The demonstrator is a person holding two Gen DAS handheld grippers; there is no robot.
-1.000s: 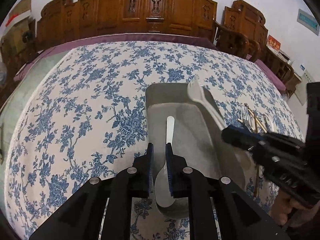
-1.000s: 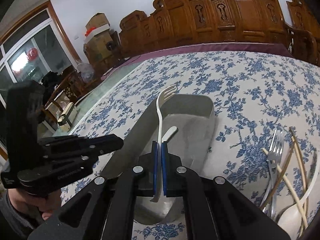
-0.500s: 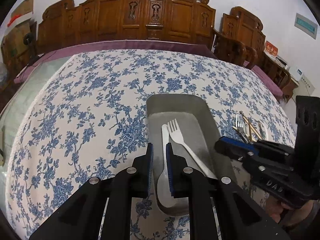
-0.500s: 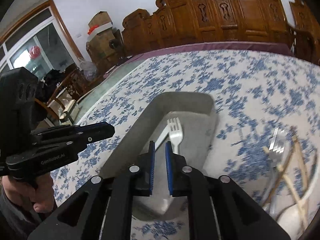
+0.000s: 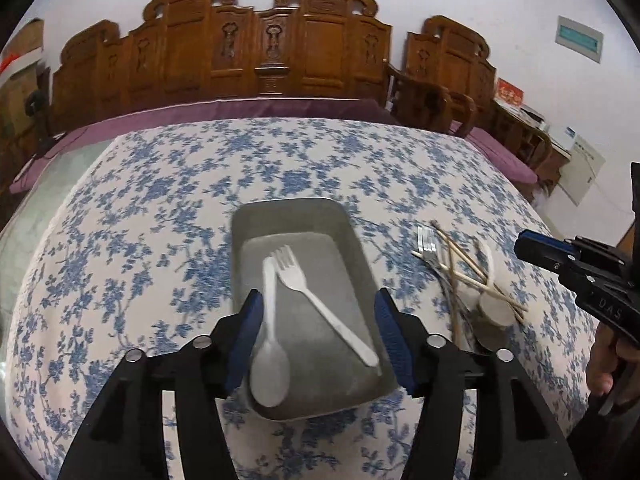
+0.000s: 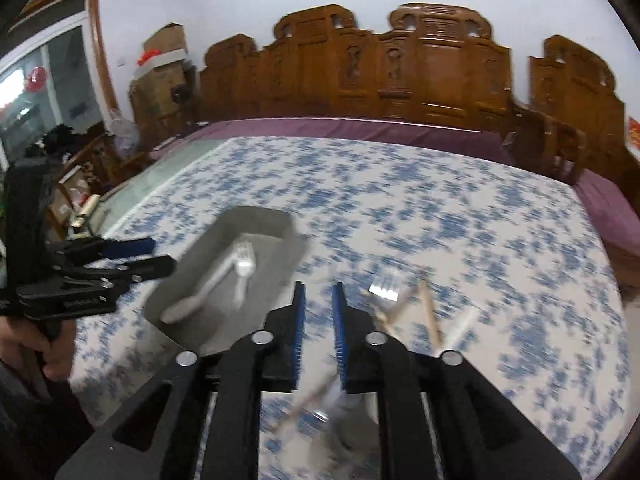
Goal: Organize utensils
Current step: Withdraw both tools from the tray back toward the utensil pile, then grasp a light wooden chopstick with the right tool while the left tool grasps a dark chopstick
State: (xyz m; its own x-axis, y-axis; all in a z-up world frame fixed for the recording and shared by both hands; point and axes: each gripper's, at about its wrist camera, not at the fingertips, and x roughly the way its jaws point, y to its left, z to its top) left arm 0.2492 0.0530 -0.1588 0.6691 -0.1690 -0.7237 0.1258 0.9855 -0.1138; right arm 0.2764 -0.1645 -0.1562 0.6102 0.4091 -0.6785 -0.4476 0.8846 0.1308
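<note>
A grey metal tray [image 5: 288,216] sits on the blue-flowered tablecloth. In it lie a white plastic spoon [image 5: 270,354] and a white plastic fork [image 5: 320,304]; both also show, blurred, in the right wrist view: the spoon [image 6: 188,304], the fork [image 6: 242,268]. My left gripper [image 5: 318,340] is wide open and empty over the tray's near end. My right gripper [image 6: 318,314] is open and empty, right of the tray [image 6: 256,216], above a loose pile of a metal fork [image 6: 384,284] and chopsticks [image 6: 430,312].
The loose pile right of the tray holds metal forks [image 5: 426,240], chopsticks [image 5: 472,276] and a white spoon [image 5: 494,306]. Carved wooden chairs [image 5: 264,52] stand beyond the table's far edge. The right gripper shows at the right edge of the left wrist view [image 5: 532,246].
My right gripper let the white fork go into the tray, then opened and swung right over the loose pile. My left gripper opened wide and pulled back a little.
</note>
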